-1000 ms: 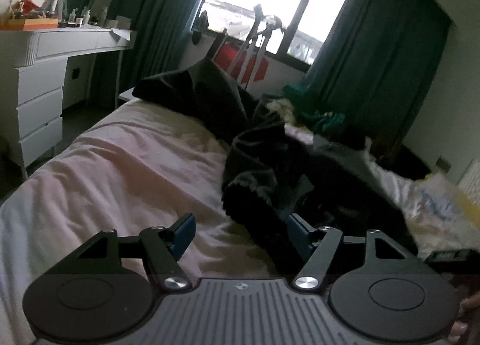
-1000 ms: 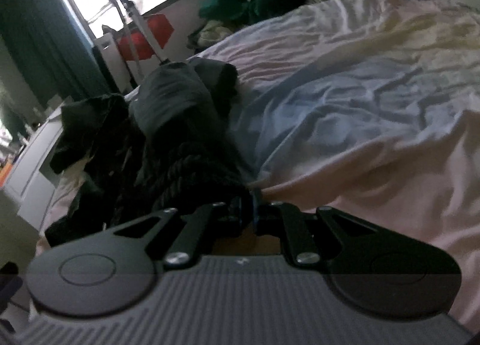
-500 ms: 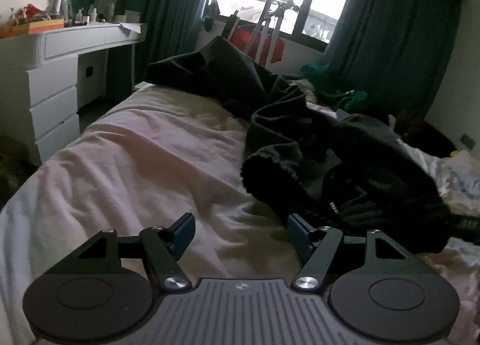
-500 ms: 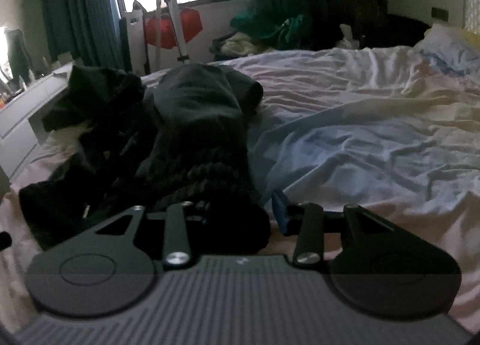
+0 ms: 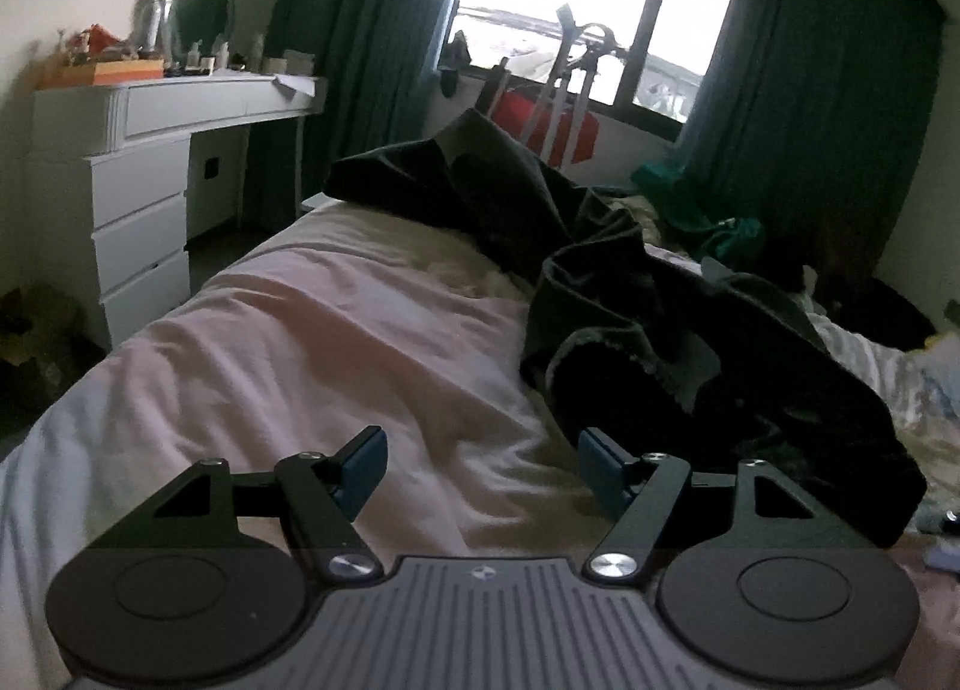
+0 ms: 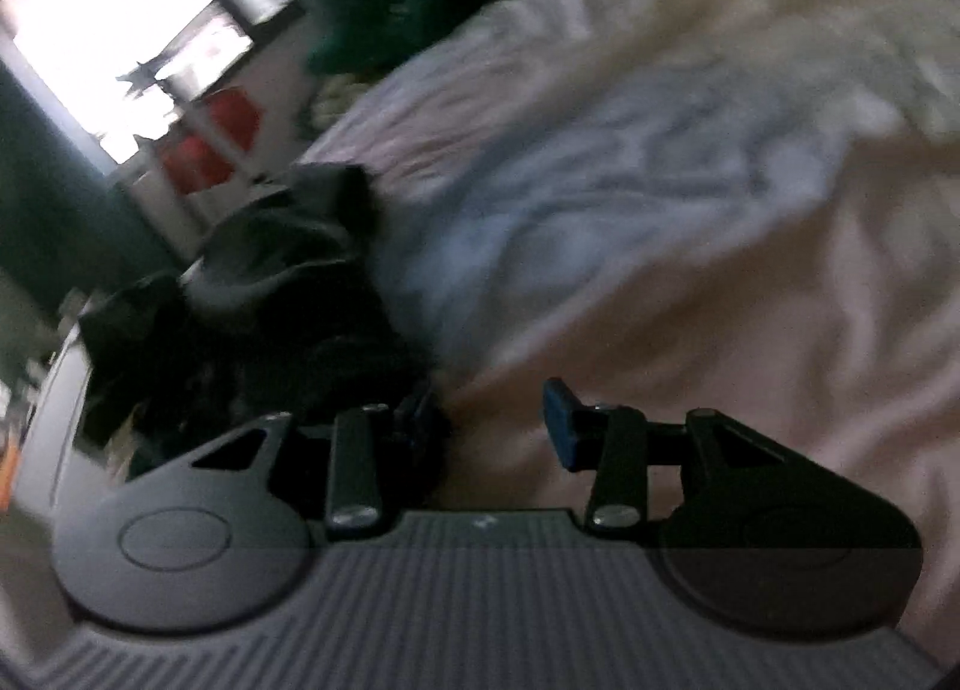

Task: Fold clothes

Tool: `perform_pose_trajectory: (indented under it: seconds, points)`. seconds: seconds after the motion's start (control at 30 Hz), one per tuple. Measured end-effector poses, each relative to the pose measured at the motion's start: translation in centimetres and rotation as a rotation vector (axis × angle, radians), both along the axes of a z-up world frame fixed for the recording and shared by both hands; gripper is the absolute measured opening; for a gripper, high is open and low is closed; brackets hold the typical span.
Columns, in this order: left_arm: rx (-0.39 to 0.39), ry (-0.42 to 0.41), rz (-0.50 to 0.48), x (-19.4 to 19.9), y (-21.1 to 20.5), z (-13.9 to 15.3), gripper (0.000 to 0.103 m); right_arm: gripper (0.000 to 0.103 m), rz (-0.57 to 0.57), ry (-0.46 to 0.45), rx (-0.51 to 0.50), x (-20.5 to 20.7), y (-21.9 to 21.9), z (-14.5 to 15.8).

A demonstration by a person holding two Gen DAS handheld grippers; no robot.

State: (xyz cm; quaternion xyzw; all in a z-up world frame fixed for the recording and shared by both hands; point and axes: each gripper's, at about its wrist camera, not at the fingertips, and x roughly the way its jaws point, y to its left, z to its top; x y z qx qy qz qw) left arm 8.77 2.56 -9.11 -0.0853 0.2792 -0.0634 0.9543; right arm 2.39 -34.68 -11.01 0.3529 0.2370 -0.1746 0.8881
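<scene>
A dark crumpled garment (image 5: pixel 636 318) lies in a heap across the pale pink bed sheet (image 5: pixel 336 354), stretching from the far bed edge toward the near right. My left gripper (image 5: pixel 480 468) is open over bare sheet, its right fingertip just short of the garment's near edge. In the blurred, tilted right wrist view the same dark garment (image 6: pixel 270 294) lies at the left. My right gripper (image 6: pixel 489 420) is open, with its left finger against the garment's edge and nothing held between the pads.
A white dresser (image 5: pixel 144 198) with a mirror (image 5: pixel 198 18) and small items stands left of the bed. Dark green curtains (image 5: pixel 816 108) frame a bright window (image 5: pixel 576 24). A pile of green clothes (image 5: pixel 708 222) lies beyond the bed. Rumpled sheet (image 6: pixel 690 210) fills the right.
My right gripper was shut on the garment's edge one second ago; it has opened, let go and tilted. My left gripper stayed open and drifted slightly left, away from the garment.
</scene>
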Motion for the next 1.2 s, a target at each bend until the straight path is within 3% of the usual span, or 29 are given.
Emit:
perform_pose_trajectory:
  seconds: [0.27,0.33,0.43,0.53,0.7,0.8,0.9,0.93,0.97,1.03,1.2]
  points:
    - [0.1,-0.012,-0.103,3.3,-1.9,0.9,0.073,0.046,0.06,-0.147,0.105,-1.3,-1.2,1.0]
    - [0.111,-0.013,-0.149,4.1,-2.5,1.0,0.074,0.053,0.078,-0.172,0.123,-1.3,-1.4,1.2]
    - [0.184,-0.016,-0.185,5.2,-3.8,0.1,0.076,0.069,0.128,-0.127,0.098,0.7,-0.8,0.8]
    - [0.294,-0.008,-0.194,6.4,-5.3,-1.7,0.074,0.07,0.176,-0.08,0.072,2.8,-0.3,0.5]
    - [0.275,0.004,-0.226,7.9,-6.2,-3.6,0.07,0.07,0.214,-0.01,0.056,6.2,-0.6,-0.7]
    - [0.253,-0.029,-0.225,8.7,-6.7,-4.1,0.066,0.069,0.244,0.021,0.066,7.4,-0.5,-2.2]
    - [0.206,-0.058,-0.203,9.4,-6.9,-4.0,0.048,0.064,0.27,0.023,0.111,7.9,-0.4,-3.3]
    - [0.202,-0.053,-0.19,9.7,-7.0,-4.0,0.027,0.06,0.28,0.024,0.091,8.0,-0.1,-3.3]
    - [0.206,-0.048,-0.165,9.9,-6.9,-4.0,0.014,0.056,0.29,0.023,0.076,8.0,0.1,-3.3]
    - [0.162,-0.037,-0.155,10.0,-6.2,-3.8,0.011,0.037,0.309,0.016,0.067,7.7,0.5,-3.0]
    - [0.066,-0.078,-0.109,9.1,-4.5,-1.7,0.009,0.027,0.337,-0.045,0.091,4.9,2.0,-1.5]
